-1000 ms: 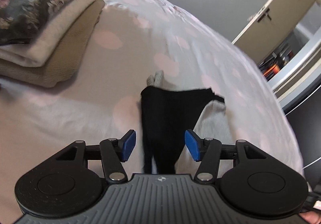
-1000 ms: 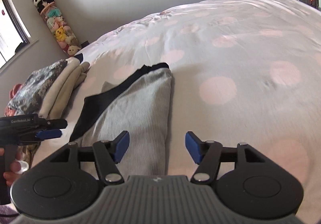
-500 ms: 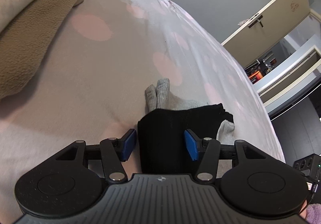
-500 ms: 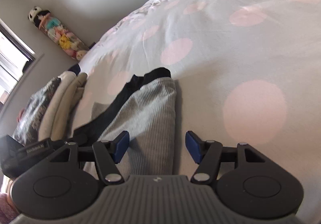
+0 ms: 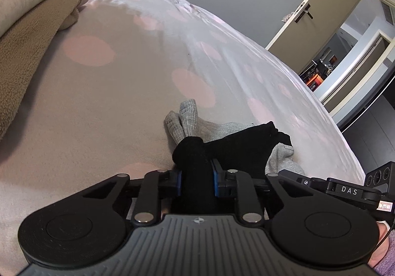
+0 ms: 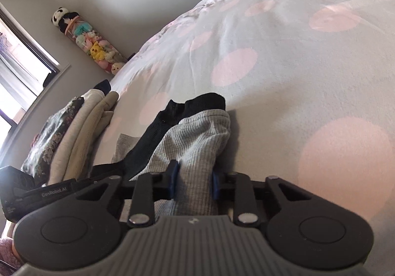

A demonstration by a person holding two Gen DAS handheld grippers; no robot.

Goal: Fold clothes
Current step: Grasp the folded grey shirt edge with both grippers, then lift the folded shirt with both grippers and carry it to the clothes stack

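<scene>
A folded grey ribbed garment [image 6: 197, 135] lies on the bed with a black garment [image 6: 172, 115] over its left side. In the left wrist view the black cloth [image 5: 246, 147] covers most of the grey one [image 5: 190, 117], whose far end sticks out. My left gripper [image 5: 196, 180] is closing, and its blue pads squeeze a bunched fold of the black cloth. My right gripper [image 6: 193, 180] is closing too, with the near edge of the grey ribbed cloth pinched between its pads. Both grippers sit low at the pile's near edge, side by side.
The bed cover [image 5: 123, 78] is pale with pink dots. A stack of folded clothes [image 6: 74, 132] rests to the left, also seen as beige layers [image 5: 32, 16]. A tube of plush toys [image 6: 91, 41] stands by the window; an open door [image 5: 321, 4] is at the right.
Both grippers came forward and down to the garment pile's near edge. Their jaws, wide apart before, have narrowed onto the cloth: left on black, right on grey.
</scene>
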